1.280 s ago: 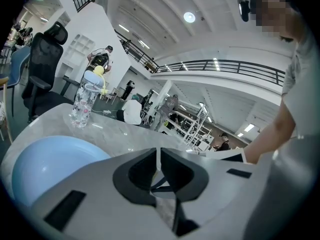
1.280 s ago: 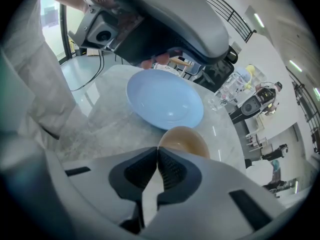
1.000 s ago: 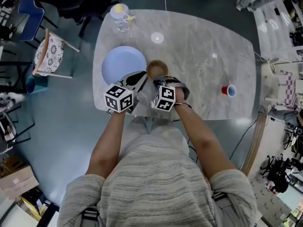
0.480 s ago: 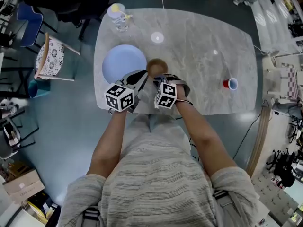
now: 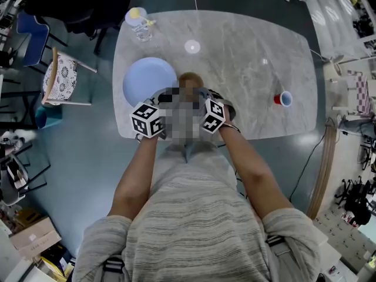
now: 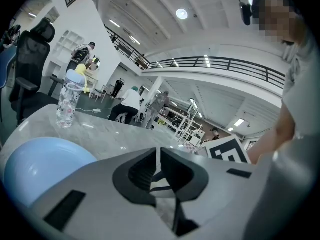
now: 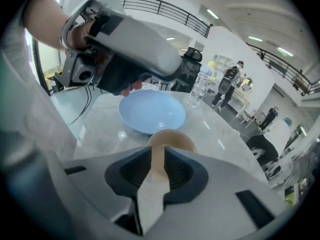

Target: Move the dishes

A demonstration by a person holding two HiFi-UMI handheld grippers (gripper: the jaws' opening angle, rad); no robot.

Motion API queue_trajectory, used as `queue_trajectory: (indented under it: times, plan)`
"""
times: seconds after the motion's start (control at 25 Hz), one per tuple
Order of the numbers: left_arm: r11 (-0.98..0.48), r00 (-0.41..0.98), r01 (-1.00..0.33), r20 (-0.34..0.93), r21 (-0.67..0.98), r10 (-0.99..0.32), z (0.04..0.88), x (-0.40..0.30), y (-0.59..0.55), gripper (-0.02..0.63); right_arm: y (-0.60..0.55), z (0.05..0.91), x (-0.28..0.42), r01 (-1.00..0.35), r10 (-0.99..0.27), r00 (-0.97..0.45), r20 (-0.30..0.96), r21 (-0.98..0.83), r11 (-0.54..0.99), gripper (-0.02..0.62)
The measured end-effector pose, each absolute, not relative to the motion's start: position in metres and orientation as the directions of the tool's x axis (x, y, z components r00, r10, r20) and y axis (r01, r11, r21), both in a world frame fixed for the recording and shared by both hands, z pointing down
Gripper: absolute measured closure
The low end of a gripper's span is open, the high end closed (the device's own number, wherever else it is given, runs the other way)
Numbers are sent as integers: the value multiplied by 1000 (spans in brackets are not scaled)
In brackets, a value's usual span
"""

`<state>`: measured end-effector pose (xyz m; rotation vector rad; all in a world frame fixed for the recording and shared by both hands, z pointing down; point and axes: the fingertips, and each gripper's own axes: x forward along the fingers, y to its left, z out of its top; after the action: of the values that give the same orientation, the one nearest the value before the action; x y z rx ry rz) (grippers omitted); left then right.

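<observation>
A light blue plate [image 5: 150, 81] [image 7: 151, 112] lies on the left part of the grey marble table [image 5: 247, 69]. Just right of it sits a small brown bowl [image 5: 189, 78] [image 7: 172, 138]. My right gripper [image 7: 157, 151] reaches the bowl from the near side, its jaws shut on the near rim. My left gripper [image 6: 158, 154] is shut with nothing in it and is held beside the plate [image 6: 40, 166]. In the head view a mosaic patch hides both sets of jaws; only the marker cubes show.
A clear water bottle [image 5: 136, 21] [image 6: 67, 101] stands at the table's far left corner. A red cup [image 5: 282, 98] sits near the right edge. A patterned chair [image 5: 61, 75] stands left of the table. People stand far behind it.
Both grippers stay at the table's near edge by the bowl. The right marker cube has shifted slightly to the right. The bowl and the plate keep their places.
</observation>
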<state>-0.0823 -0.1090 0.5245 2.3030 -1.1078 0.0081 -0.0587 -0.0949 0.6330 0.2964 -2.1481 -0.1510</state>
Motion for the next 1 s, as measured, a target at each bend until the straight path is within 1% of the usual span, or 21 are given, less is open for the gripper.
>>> queue_trajectory:
  times: [0.24, 0.4, 0.68, 1.0]
  plan:
    - [-532, 698, -687, 245, 495, -673, 523, -61, -116, 580, -111, 616, -39, -319, -347, -560, 752, 190, 928, 502]
    - [-573, 741, -649, 247, 500, -624, 528, -37, -122, 581, -123, 612, -18, -416, -402, -552, 731, 176, 892, 502]
    - [-657, 823, -561, 253, 504, -508, 532, 21, -131, 581, -138, 606, 39, -550, -488, -494, 720, 177, 816, 505]
    - [-739, 896, -443, 253, 508, -364, 533, 100, -145, 581, -151, 604, 122, -658, -556, -398, 730, 195, 727, 505]
